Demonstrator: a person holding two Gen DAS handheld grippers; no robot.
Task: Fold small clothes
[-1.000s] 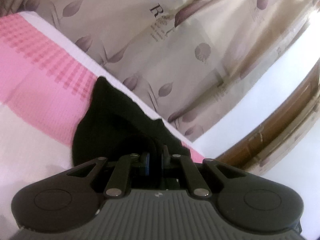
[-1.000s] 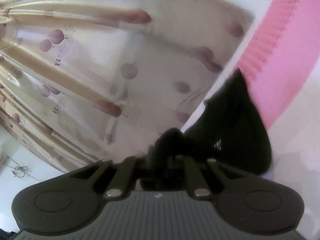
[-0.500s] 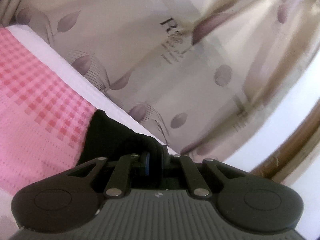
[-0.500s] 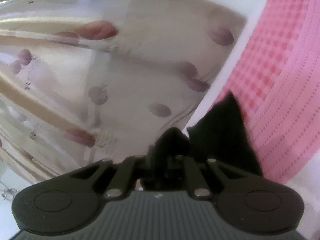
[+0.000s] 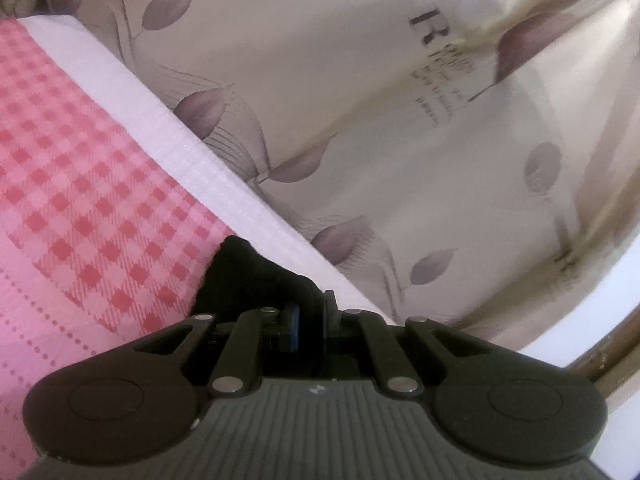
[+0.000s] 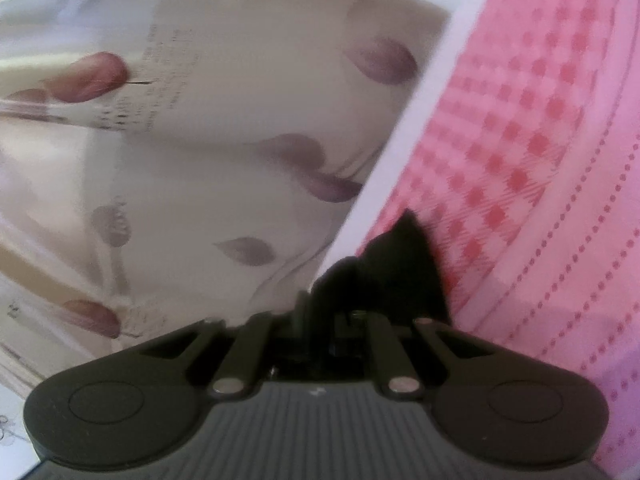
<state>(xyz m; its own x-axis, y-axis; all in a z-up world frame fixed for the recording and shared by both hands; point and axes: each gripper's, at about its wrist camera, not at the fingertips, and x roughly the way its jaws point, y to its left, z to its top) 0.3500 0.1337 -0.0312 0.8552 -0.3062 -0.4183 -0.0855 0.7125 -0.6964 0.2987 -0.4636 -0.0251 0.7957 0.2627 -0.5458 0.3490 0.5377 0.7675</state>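
A small black garment point(image 5: 248, 280) bunches up just ahead of my left gripper point(image 5: 310, 322), whose jaws are shut on its cloth. It lies over the pink checked bedcover point(image 5: 80, 200), close to the white border strip point(image 5: 208, 176). In the right wrist view the same black garment point(image 6: 400, 268) rises in a point in front of my right gripper point(image 6: 328, 320), which is also shut on it. Most of the garment is hidden behind the gripper bodies.
A beige curtain point(image 5: 400, 120) with purple leaves hangs right behind the bed's far edge, and fills the left of the right wrist view as curtain point(image 6: 180, 160). A brown wooden frame point(image 5: 600, 356) shows at the lower right. The pink bedcover point(image 6: 540, 200) stretches away to the right.
Both grippers have carried the black garment toward the bed's far edge and lower. The curtain and the checked pattern now look larger, and less of the garment shows.
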